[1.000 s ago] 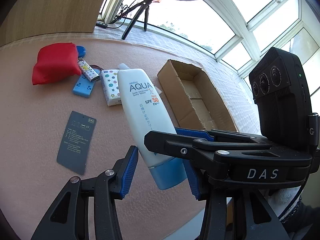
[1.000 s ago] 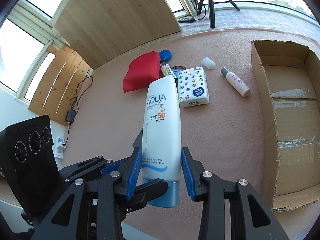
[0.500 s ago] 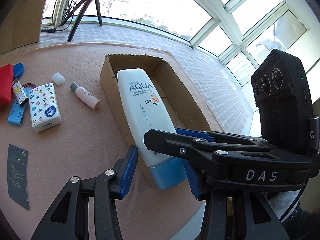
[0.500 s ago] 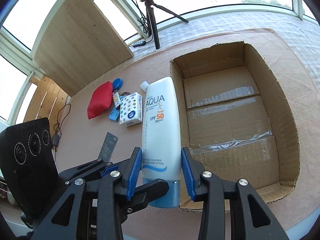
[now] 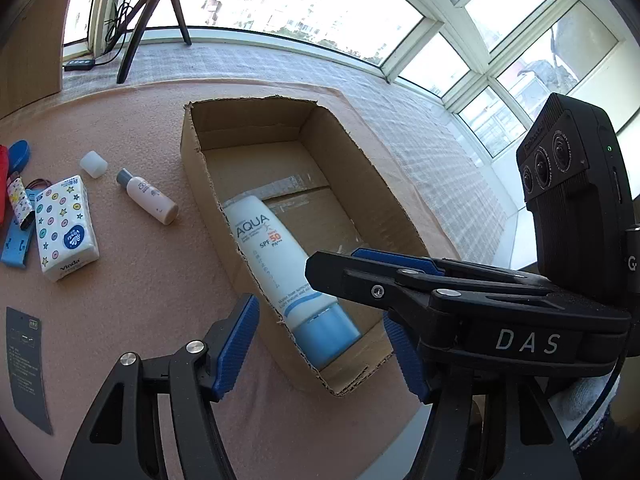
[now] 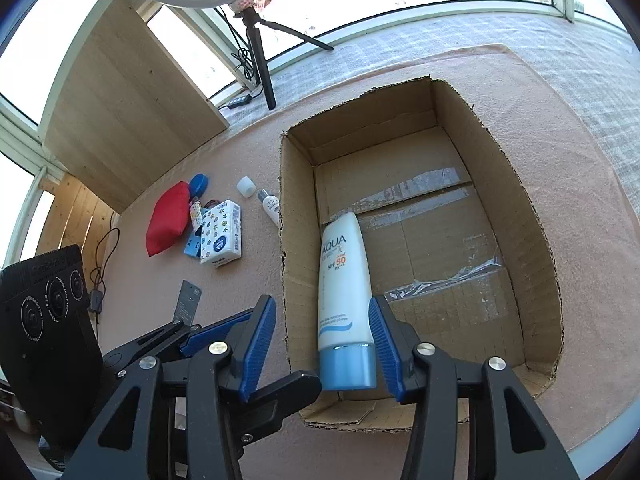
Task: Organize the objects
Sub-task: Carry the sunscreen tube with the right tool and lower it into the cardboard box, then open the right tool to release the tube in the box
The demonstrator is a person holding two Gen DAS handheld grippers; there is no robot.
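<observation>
Cardboard forms the open box (image 6: 532, 216) on the pink-covered tabletop (image 6: 168, 280), and one item is already seen inside it: the white sunscreen tube (image 6: 344, 280) lies on the box floor along the left wall, its blue cap toward the near end. In the right wrist view the right hand-held gripper (image 6: 322, 346) is spread apart around the cap end, the left pad well clear of the tube and outside the box wall, the right pad close beside the cap; whether that pad touches cannot be told. The left hand-held gripper (image 5: 320, 340) is likewise parted and grasps nothing, hovering above the near end of the box (image 5: 200, 184) over the tube (image 5: 276, 256). The task is judged to be at an early stage, with one thing stowed. Left on the tabletop, at about nine to ten o'clock from the box in the left wrist view, are a small brown-based bottle (image 5: 148, 196), a white cap (image 5: 93, 164), a patterned tissue pack (image 5: 64, 228), a blue flat item (image 5: 14, 246) and a blue lid (image 5: 19, 154); a dark card (image 5: 26, 364) lies at about seven o'clock. A red pouch (image 6: 168, 224) is seen in the right wrist view.
</observation>
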